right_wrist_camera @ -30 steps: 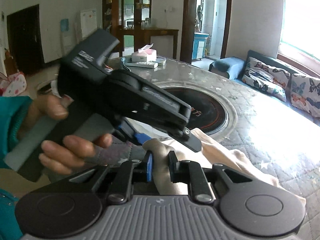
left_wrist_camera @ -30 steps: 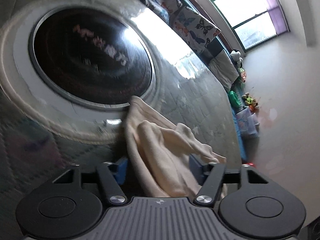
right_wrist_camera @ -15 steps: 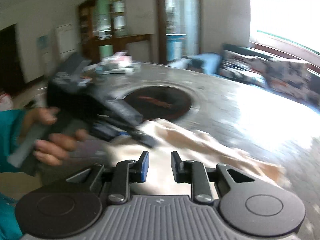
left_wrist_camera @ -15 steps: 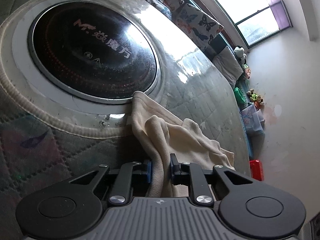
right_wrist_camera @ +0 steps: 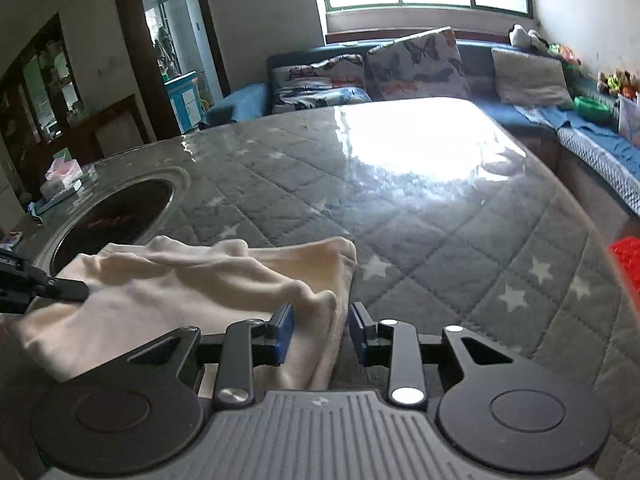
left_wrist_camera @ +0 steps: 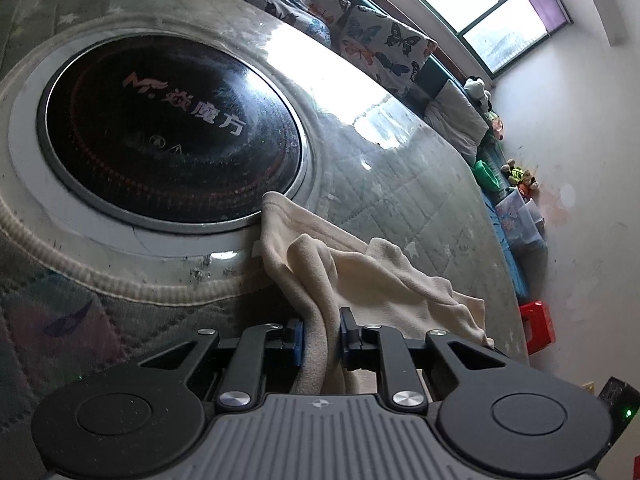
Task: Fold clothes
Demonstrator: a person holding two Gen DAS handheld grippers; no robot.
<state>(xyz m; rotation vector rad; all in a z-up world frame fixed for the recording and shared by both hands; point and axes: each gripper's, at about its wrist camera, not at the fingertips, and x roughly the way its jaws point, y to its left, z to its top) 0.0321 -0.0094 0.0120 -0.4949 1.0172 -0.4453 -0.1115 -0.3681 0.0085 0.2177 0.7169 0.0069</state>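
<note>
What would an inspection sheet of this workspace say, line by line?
Surface: quilted star-print table cover under clear sheet; round black hob inset.
Job's things: cream garment, crumpled beside hob.
Clutter: tissue box at far edge.
Tongs: left tongs shut on a garment fold; right tongs opening, garment edge between the pads, not pinched.
Cables: nothing seen.
Surroundings: sofa with butterfly cushions, window, red stool.

Left tool (left_wrist_camera: 321,334) now clamped on cream garment (left_wrist_camera: 360,268), right tool (right_wrist_camera: 320,332) off its earlier fold, swung right, jaws opening over the hem
</note>
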